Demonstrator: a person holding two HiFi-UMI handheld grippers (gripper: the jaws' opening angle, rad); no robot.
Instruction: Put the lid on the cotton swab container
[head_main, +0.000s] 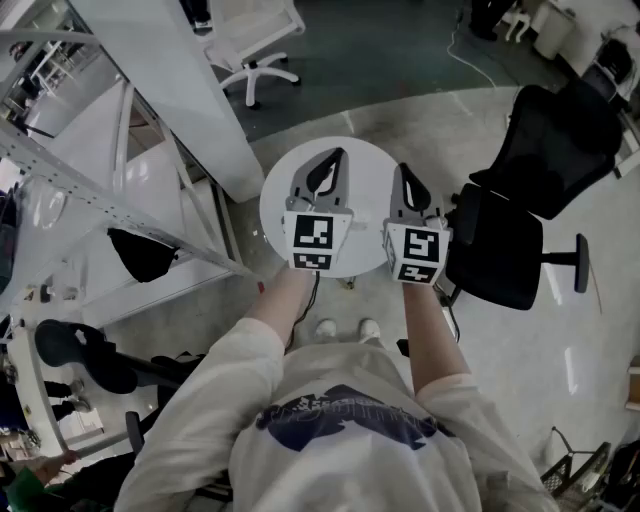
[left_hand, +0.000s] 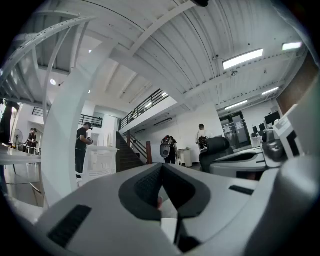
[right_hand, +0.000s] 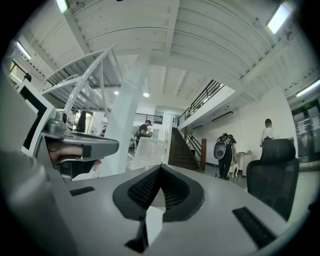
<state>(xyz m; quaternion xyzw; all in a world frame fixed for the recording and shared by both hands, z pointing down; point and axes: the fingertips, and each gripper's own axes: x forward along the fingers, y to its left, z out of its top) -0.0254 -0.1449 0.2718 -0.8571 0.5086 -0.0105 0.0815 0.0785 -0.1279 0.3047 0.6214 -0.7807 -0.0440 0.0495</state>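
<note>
Neither a cotton swab container nor a lid shows in any view. In the head view my left gripper and right gripper are held side by side over a small round white table, with their marker cubes toward me. Both are shut and hold nothing. The left gripper view looks level across a hall, with the left gripper closed to a seam. In the right gripper view the right gripper is closed the same way, and the left gripper's body shows at the left edge.
A black office chair stands right of the table. A slanted white column, a metal truss and a white chair are on the left and behind. People stand far off near a staircase.
</note>
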